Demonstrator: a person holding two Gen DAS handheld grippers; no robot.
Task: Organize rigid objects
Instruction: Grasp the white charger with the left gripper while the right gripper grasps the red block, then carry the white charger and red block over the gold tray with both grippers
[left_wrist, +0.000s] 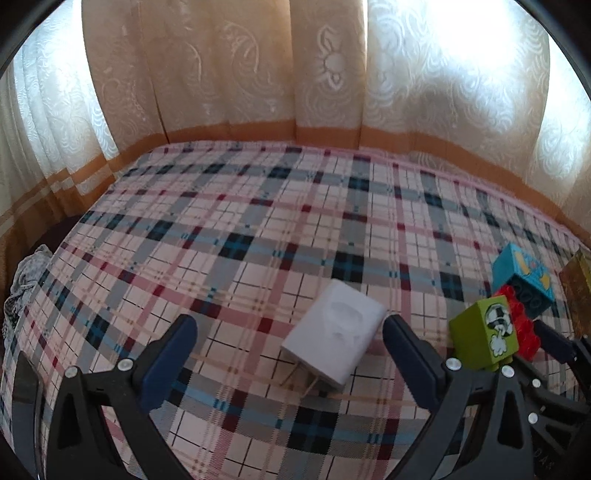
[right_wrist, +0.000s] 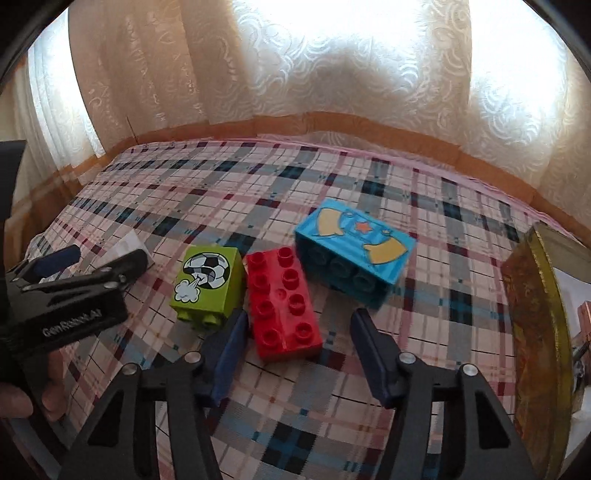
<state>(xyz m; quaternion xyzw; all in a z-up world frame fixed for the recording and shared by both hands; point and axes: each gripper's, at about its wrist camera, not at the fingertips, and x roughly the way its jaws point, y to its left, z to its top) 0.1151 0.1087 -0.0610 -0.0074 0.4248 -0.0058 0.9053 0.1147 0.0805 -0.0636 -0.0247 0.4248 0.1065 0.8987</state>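
Bed (left_wrist: 258, 229) under a plaid cover of pink, grey, blue and dark red checks; patterned lace curtains (left_wrist: 229, 66) with an orange band hang behind it, backlit by daylight.

Left claw (left_wrist: 290, 334): jaws wide apart, nothing gripped. A white rectangular box (left_wrist: 334, 334) lies flat on the cover between the two blue-padded fingers, closer to the right one and apparently clear of both. Something thin and pale pokes out from under the box's near edge; cannot tell what it is.

Right claw (right_wrist: 297, 336): jaws partly open, straddling the near end of a red eight-stud building brick (right_wrist: 282, 299). Both pads stand off the brick's sides; no grip.

The brick lies studs up. Just beside it on its left, touching or nearly so, a lime green block (right_wrist: 207, 286) with a football picture on its upper face. Beyond the red brick's far right corner, a light blue block (right_wrist: 354, 251) printed with yellow shapes and an orange star, tipped so its hollow underside faces the camera. Whether blue touches red, cannot tell.

At the right edge of the right wrist view, a yellow-brown rimmed thing (right_wrist: 535, 314), cut off by the frame; not identifiable. Lower left of that view, a person's fingers (right_wrist: 48, 391) around the left claw's black handle.
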